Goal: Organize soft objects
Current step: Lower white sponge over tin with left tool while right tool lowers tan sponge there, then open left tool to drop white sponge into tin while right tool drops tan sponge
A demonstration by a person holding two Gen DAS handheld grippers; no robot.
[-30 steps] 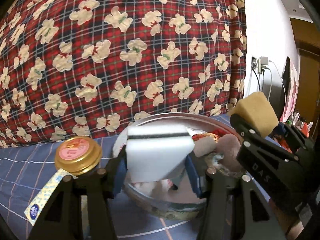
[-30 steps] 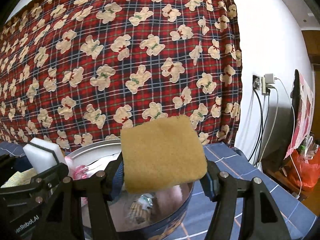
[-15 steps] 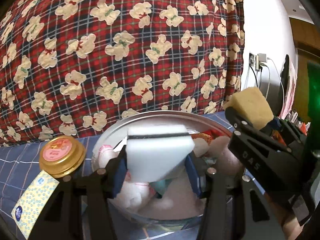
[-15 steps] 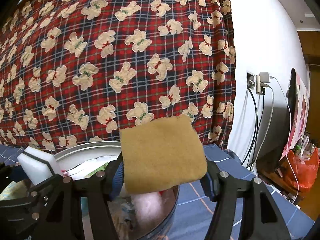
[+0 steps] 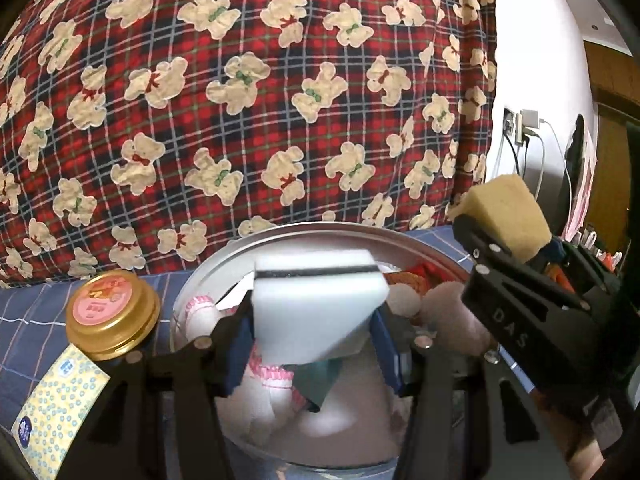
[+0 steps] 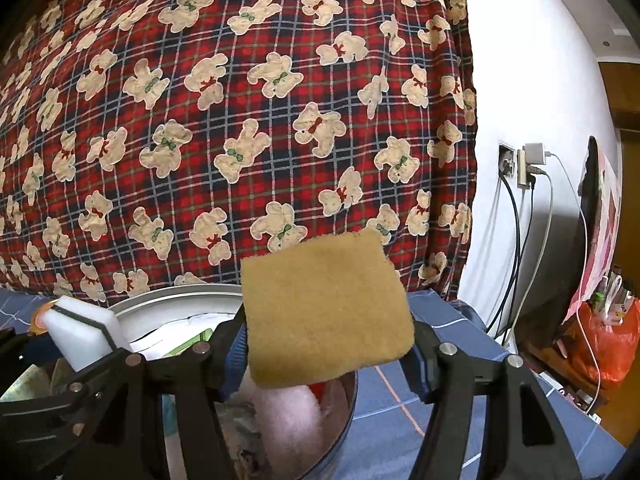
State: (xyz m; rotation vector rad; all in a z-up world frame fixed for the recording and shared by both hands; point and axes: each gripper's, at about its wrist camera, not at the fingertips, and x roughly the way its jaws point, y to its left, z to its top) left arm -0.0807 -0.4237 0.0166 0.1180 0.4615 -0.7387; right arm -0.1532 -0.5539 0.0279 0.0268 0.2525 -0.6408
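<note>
While both tools hung over the round metal tin (image 5: pixel 304 229), each was clamped on a sponge. At lower centre of the left wrist view, the left gripper (image 5: pixel 316 332) pinched a white sponge (image 5: pixel 316 300) with a thin dark stripe, held above the tin's open mouth. At centre of the right wrist view, the right gripper (image 6: pixel 326 344) squeezed a tan sponge (image 6: pixel 326 312) over the tin's right side. Inside the tin lay a pink plush toy (image 6: pixel 286 416), a white one with pink trim (image 5: pixel 268 384) and other soft items. A gold-lidded jar (image 5: pixel 110 314) stood just left of the tin on the blue checked sheet (image 6: pixel 448 392), near a yellow dotted packet (image 5: pixel 56 412) at lower left. A red plaid cloth with bears (image 5: pixel 240 100) filled the upper frame.
</note>
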